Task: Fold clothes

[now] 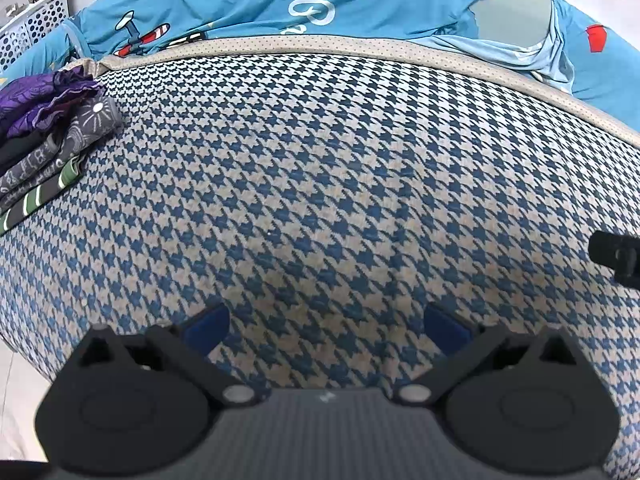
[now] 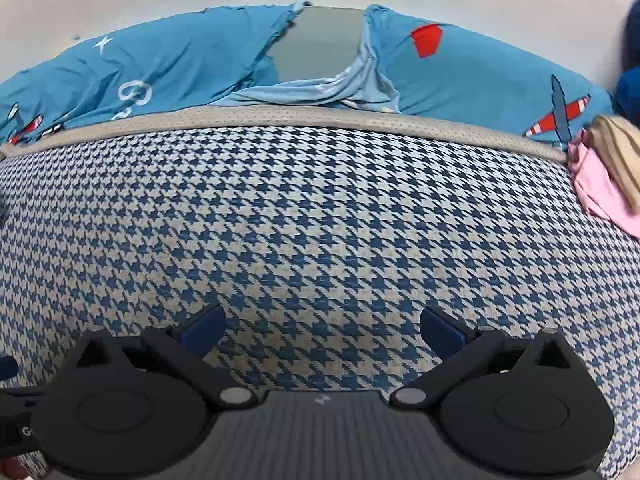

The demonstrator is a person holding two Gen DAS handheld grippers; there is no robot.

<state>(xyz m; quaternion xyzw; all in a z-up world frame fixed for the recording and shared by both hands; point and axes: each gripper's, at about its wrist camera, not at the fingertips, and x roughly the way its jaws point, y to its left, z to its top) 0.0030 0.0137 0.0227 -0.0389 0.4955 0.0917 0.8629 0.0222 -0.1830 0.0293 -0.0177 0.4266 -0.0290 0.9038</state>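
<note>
Two black claws, left gripper (image 1: pixel 326 330) and right gripper (image 2: pixel 322 330), we log released over woven blue-beige houndstooth mattress (image 1: pixel 320 184). Folded patterned clothes stack (image 1: pixel 44 140) at its left edge; crumpled pink-and-striped clothes (image 2: pixel 604 172) at its right edge.

Houndstooth-covered surface (image 1: pixel 340 184), blue and beige, taking up most of both views, tan dotted trim (image 1: pixel 320 46) running along far edge. Stack of folded clothes (image 1: pixel 44 140) sitting on left part. Pink garment (image 2: pixel 600 196) and tan striped piece (image 2: pixel 616 152) lying at right edge, possibly overlapping. Blue airplane-print sheet (image 2: pixel 180 68) lying beyond trim.
</note>
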